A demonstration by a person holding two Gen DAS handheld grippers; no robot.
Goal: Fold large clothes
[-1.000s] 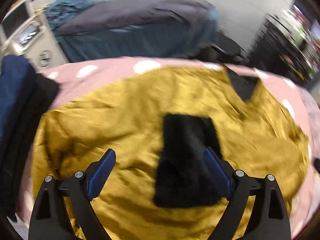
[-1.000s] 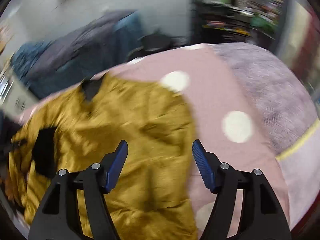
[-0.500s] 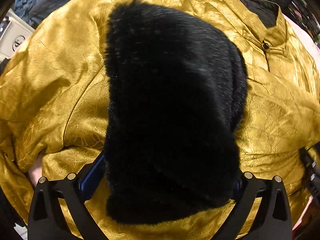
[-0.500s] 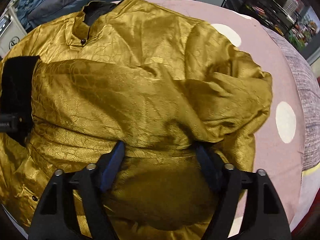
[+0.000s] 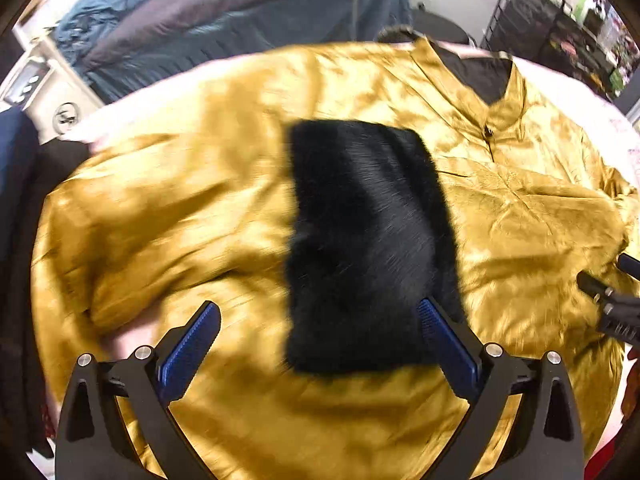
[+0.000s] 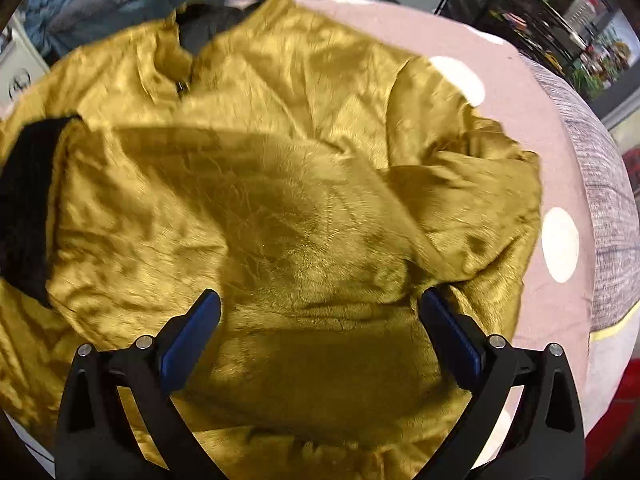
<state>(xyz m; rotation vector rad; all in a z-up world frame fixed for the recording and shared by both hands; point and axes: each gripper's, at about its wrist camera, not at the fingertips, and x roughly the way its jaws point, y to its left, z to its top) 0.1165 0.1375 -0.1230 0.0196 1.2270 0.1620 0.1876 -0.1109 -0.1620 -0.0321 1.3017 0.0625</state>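
The gold jacket [image 6: 304,184] lies on the pink dotted cover [image 6: 476,40], both sleeves folded across its front (black fur cuff [image 5: 364,240] uppermost). Left tongs [image 5: 316,344] and right tongs [image 6: 320,328] have just spread wide, empty. Lengthwise folds remain.

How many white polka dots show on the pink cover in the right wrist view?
2. One white dot lies beyond the gold jacket's shoulder; another lies right of its bunched sleeve. More may be hidden under the jacket.

jacket [image 5: 168,208]: glossy crinkled gold cloth | cuff [image 5: 360,240]: black, probably fur (blurred) | bedcover [image 6: 532,168]: matt
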